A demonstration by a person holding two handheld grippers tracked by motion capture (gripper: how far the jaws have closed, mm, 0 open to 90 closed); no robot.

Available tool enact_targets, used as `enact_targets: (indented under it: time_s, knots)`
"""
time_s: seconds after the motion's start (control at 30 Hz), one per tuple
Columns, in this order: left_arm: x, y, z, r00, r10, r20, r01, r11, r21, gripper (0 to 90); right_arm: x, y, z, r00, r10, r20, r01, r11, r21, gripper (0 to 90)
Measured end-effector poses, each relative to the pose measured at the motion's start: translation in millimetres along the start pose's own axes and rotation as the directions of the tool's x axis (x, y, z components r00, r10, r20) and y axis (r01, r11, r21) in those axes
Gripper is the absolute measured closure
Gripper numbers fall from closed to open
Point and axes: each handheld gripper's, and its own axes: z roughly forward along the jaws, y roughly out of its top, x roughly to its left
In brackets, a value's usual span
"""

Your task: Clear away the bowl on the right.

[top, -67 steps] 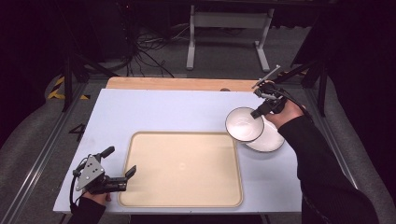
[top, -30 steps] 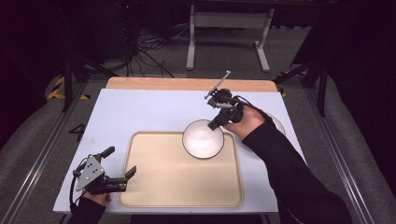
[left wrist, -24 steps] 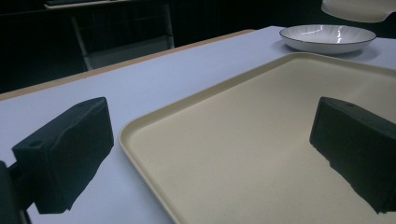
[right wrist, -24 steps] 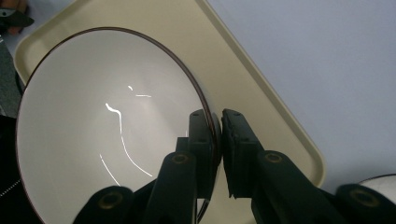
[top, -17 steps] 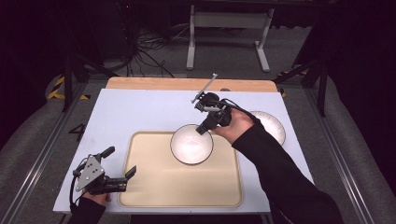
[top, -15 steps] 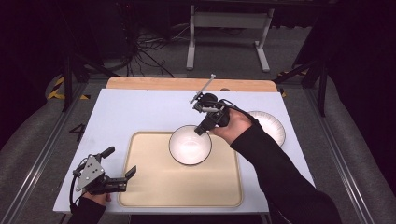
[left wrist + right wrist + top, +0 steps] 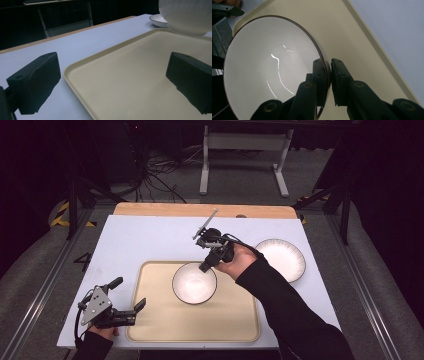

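White bowl [image 7: 194, 283] hangs over the tan tray [image 7: 150, 320], its rim pinched by the right gripper [image 7: 206, 266]. Left gripper [image 7: 127, 302], spread wide, sits at the tray's near-left corner.

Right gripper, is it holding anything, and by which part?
The right gripper holds the white bowl by its rim, one jaw inside, one outside, above the tray.

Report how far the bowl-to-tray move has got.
Done: the white bowl is off the plate and over the beige tray. In hand: the right hand-held gripper clamps its rim; whether it touches the tray is unclear. Left: release. The left hand-held gripper is open at the tray's corner.
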Motion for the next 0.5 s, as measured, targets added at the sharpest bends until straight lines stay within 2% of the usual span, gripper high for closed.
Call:
enact_targets:
  time_s: [0.17, 0.5]
  knots:
    - [0.0, 0.0, 0.0, 1.0, 0.0, -0.001, 0.0, 1.0, 0.0, 0.1, -3.2, -0.8, 13.2, 0.9998, 0.012, -0.013, -0.012, 1.0, 0.01, 82.0]
    - [0.1, 0.1, -0.2, 1.0, 0.001, 0.0, -0.001, 1.0, 0.002, 0.1, -8.4, -3.4, 38.6, 0.9995, 0.031, -0.002, -0.031, 0.998, 0.052, 81.8]
